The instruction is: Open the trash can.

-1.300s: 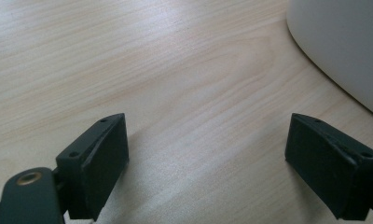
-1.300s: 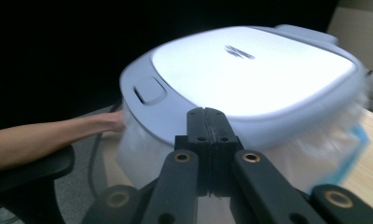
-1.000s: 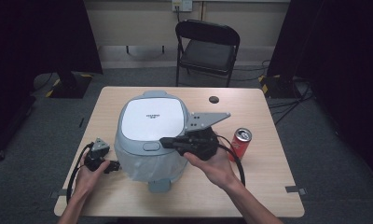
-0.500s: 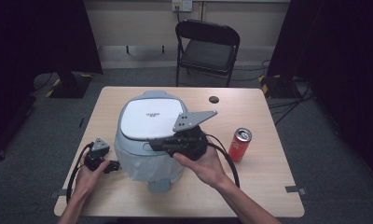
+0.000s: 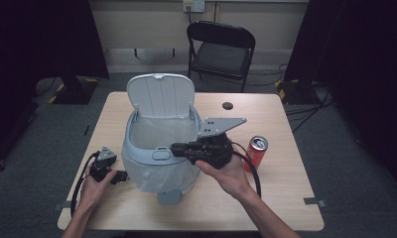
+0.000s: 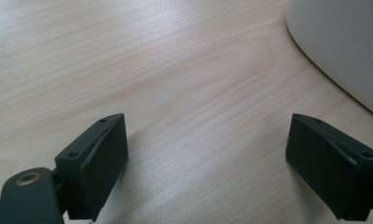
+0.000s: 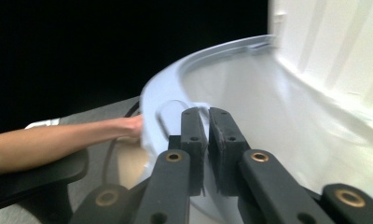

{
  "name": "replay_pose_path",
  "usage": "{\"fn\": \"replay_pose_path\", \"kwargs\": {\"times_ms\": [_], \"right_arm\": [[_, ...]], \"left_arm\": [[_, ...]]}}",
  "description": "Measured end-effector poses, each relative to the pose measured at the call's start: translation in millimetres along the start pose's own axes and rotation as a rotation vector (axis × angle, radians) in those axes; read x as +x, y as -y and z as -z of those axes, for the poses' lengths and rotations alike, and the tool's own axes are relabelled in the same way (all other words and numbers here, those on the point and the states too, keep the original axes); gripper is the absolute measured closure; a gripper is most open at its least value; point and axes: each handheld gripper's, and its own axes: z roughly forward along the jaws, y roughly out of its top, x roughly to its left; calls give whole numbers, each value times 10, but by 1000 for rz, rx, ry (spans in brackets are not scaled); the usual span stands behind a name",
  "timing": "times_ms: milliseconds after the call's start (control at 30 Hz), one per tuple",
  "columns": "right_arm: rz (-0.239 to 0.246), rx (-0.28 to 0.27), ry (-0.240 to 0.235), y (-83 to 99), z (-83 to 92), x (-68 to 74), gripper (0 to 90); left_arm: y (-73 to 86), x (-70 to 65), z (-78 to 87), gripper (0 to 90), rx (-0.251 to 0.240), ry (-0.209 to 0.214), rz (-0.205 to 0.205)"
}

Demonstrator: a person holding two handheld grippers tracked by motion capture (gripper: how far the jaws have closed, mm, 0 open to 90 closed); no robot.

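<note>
The bin (image 5: 159, 148), a pale grey push-button one lined with a white bag, stands near the middle of the counter (image 5: 286, 208), and its lid (image 5: 160, 94) now stands open at the far side. The right claw (image 5: 175, 148), its jaws all but together with nothing between them and just beginning to part, rests at the button (image 5: 161, 154) on the near rim, so the opening step looks done. What is left, I judge, is putting the can (image 5: 256, 151) in; it stands upright to the right. The left claw (image 5: 122, 175) waits with jaws apart, low beside the bin's left wall. Count: one bin, one can, one small dark disc (image 5: 228, 105) far off, two claws.
</note>
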Motion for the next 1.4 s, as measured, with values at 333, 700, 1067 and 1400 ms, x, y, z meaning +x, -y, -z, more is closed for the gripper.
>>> {"fn": "replay_pose_path", "kwargs": {"times_ms": [333, 700, 1067, 1400], "right_arm": [[-41, -8, 152, 97, 355, -265, 729], [-147, 55, 284, 601, 397, -531, 616], [-265, 127, 366, 1349, 432, -593, 433], [-354, 195, 462, 1939, 548, -600, 322]], "left_arm": [[0, 0, -1, 124, 0, -1, 0], [0, 0, -1, 124, 0, -1, 0], [0, 0, 0, 124, 0, -1, -1], [0, 0, -1, 124, 0, -1, -1]]}}
